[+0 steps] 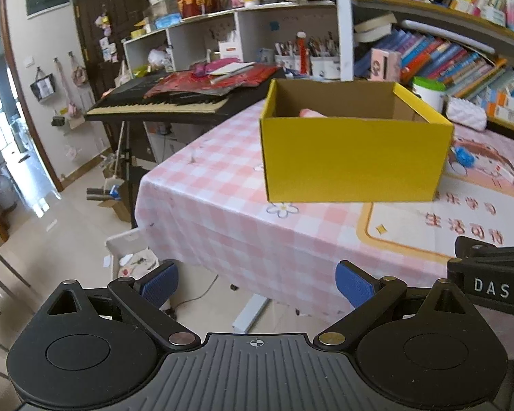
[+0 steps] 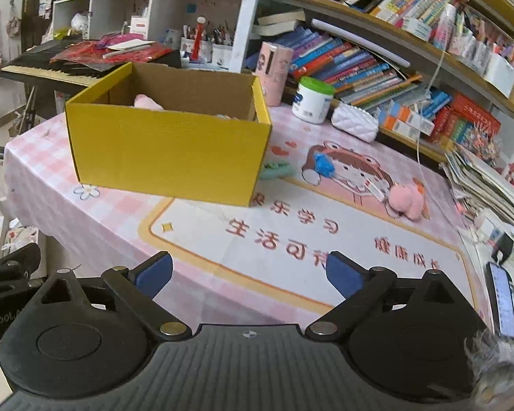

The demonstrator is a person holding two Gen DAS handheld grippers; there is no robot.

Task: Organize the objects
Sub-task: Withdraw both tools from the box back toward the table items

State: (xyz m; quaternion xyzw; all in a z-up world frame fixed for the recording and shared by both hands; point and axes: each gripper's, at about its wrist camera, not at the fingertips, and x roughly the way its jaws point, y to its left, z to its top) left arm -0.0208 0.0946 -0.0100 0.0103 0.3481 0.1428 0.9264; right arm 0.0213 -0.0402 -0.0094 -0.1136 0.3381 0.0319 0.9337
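A yellow cardboard box (image 1: 353,161) (image 2: 168,154) stands open on the pink checked table. A pink soft thing (image 2: 147,102) lies inside it; it also shows in the left wrist view (image 1: 311,113). On the cartoon mat lie a pink plush toy (image 2: 407,200), a small blue toy (image 2: 323,166) and a green item (image 2: 277,169) beside the box. My left gripper (image 1: 255,282) is open and empty, short of the table's near edge. My right gripper (image 2: 248,272) is open and empty over the mat's near side.
A white tub with green lid (image 2: 313,99), a white quilted pouch (image 2: 354,121) and a pink case (image 2: 274,72) stand behind the box. Bookshelves (image 2: 394,51) line the back. A keyboard piano (image 1: 161,102) stands left. A phone (image 2: 502,301) and paper stack (image 2: 486,185) lie right.
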